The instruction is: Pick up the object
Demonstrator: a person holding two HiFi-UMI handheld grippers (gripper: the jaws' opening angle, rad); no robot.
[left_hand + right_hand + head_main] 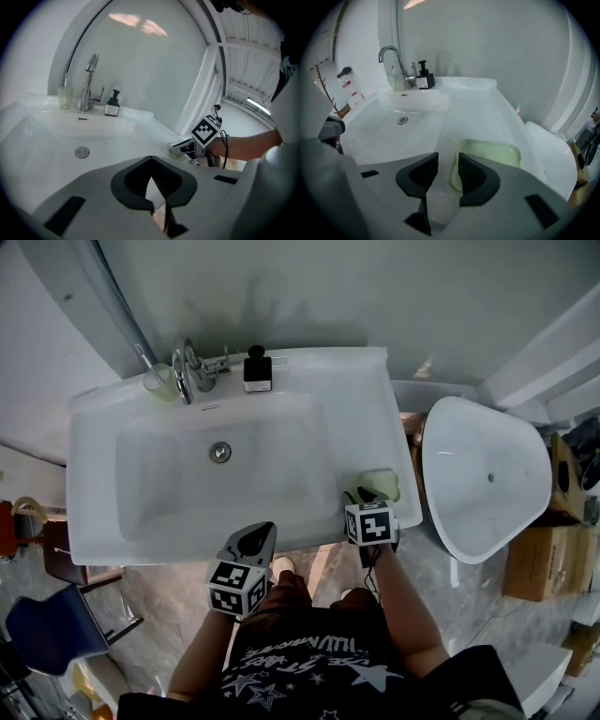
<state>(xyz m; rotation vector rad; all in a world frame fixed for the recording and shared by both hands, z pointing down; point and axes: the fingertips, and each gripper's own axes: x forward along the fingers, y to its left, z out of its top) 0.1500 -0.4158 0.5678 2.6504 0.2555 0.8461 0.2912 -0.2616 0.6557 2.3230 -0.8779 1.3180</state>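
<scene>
The white sink surface (366,399) carries the pale green dish (497,157) on its right rim, near the front edge and well apart from the faucet (187,371) at the back. The right tool (447,160) is low over the dish's left end, jaws partly apart, one over the dish and one outside its rim, not clamped. The left tool (151,159) hangs at the sink's front edge, jaws together on nothing.
</scene>
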